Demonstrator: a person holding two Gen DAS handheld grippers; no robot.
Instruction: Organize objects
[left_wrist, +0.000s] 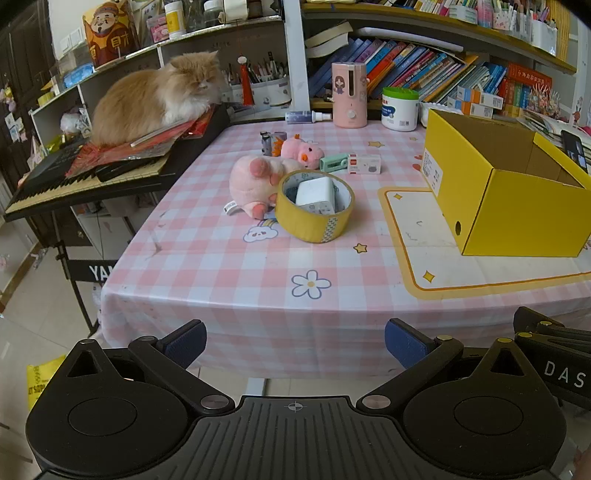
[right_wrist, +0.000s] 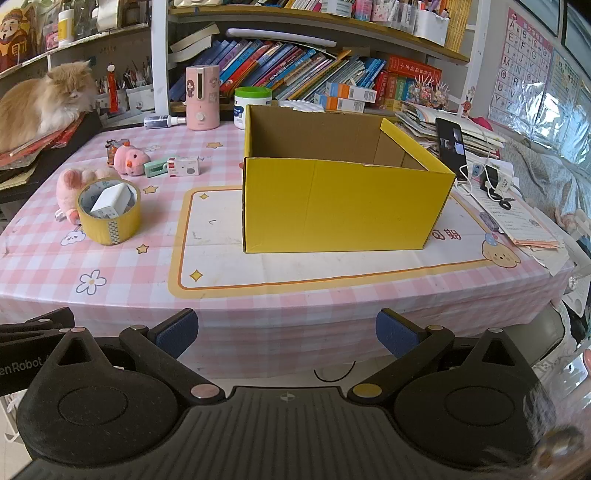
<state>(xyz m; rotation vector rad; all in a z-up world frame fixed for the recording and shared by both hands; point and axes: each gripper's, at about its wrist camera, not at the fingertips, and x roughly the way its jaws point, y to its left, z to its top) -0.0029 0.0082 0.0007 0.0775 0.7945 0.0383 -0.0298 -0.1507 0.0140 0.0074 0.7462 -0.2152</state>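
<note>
Near the tabletop's front edge, left gripper (left_wrist: 295, 345) and right gripper (right_wrist: 287, 334) hover, jaws spread, empty; lifting the tape roll (left_wrist: 314, 206) could spill the white charger (left_wrist: 316, 195) resting inside.

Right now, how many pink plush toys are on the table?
2. The larger plush lies against the yellow tape roll; the smaller plush sits behind it, beside the green stapler. Others may be hidden.
</note>
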